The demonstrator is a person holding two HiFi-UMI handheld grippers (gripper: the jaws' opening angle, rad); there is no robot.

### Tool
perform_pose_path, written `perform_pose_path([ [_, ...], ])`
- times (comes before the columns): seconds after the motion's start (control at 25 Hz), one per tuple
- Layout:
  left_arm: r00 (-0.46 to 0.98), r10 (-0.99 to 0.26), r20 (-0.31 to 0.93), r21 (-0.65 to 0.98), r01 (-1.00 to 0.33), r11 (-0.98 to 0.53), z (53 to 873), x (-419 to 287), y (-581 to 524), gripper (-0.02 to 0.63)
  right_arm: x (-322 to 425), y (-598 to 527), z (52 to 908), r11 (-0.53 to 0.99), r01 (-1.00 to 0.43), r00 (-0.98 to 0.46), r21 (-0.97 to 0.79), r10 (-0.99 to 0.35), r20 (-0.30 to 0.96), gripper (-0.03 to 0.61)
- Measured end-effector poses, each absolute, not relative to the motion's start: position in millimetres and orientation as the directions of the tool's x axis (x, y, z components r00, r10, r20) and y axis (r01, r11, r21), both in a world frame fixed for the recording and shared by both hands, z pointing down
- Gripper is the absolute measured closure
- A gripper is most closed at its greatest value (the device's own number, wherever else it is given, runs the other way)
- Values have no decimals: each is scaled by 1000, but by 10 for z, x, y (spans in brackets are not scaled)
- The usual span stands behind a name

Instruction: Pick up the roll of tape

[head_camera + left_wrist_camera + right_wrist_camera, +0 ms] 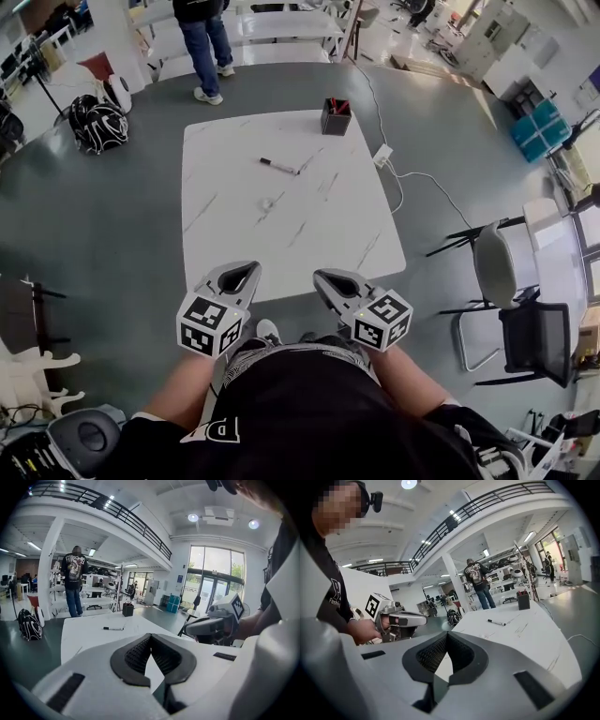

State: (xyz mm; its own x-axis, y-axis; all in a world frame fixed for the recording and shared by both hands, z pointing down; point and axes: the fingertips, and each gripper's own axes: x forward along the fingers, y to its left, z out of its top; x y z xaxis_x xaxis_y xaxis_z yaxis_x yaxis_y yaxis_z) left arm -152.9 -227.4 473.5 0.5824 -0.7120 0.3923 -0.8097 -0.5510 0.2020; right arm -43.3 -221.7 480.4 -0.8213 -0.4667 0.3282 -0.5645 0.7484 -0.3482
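Observation:
The roll of tape (267, 202) is a small clear ring lying near the middle of the white marble table (234, 234). Both grippers hover at the table's near edge, well short of the tape. My left gripper (244, 268) is shut with nothing between its jaws; in the left gripper view (151, 637) its pads meet at the tips. My right gripper (325, 276) is likewise shut and empty, its pads touching in the right gripper view (446, 635). Each gripper shows in the other's view, the right gripper (192, 629) and the left gripper (419, 619). I cannot make out the tape in either gripper view.
A black marker (279, 167) lies beyond the tape and a black pen holder (336, 117) stands at the far edge. A power strip (382, 155) with cable lies on the floor to the right. A person (206, 37) stands beyond the table, a backpack (97, 122) far left, chairs (497, 272) right.

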Motion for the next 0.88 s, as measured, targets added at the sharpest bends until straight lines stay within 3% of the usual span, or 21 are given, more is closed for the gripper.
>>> perform_pose_path([
  [0.48,629,-667,399,224,-773,-594,4902,-1520,-2667,597,-382,-2471,4902,722,-624,-772,-298,-512,377,574],
  [0.88,540,-708,454,175,-834,-524,5092,-1564,-3074,595,-327,-3023,4999,737,-594,-793,-322,-470,388,575],
])
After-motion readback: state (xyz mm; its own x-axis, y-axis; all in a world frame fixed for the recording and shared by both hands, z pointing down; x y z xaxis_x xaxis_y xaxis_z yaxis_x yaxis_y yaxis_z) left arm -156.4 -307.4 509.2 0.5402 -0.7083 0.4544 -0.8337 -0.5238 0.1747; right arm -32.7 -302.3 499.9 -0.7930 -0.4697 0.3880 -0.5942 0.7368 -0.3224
